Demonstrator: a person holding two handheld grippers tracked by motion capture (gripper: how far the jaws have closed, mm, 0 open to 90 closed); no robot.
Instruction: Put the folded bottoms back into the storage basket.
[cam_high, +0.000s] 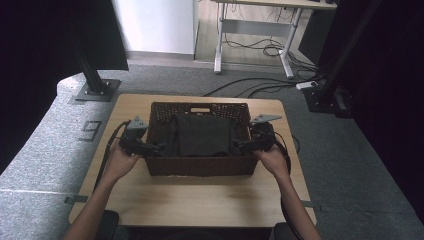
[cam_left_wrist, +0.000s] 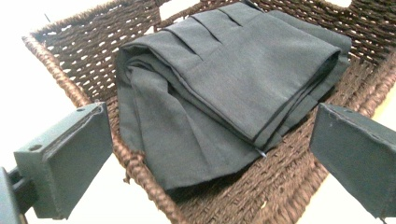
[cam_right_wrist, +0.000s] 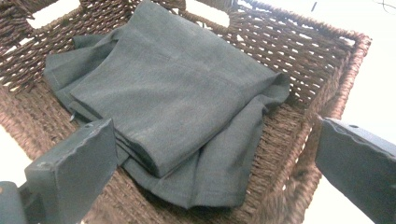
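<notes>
A brown wicker basket (cam_high: 200, 165) stands in the middle of the wooden table. A folded dark grey cloth (cam_high: 202, 134) lies inside it, also seen close up as the cloth (cam_left_wrist: 224, 88) and the cloth (cam_right_wrist: 173, 98). My left gripper (cam_high: 159, 148) hangs over the basket's left rim, open, its jaws wide apart above the cloth's near corner. My right gripper (cam_high: 239, 145) hangs over the right rim, open too, with nothing between its jaws. The basket wall (cam_left_wrist: 60, 70) and basket wall (cam_right_wrist: 322, 60) frame the cloth.
The wooden table (cam_high: 200, 197) has bare room in front of the basket. Black frame posts (cam_high: 92, 75) stand at the back left and right. A desk with loose cables (cam_high: 265, 50) stands on the carpet beyond.
</notes>
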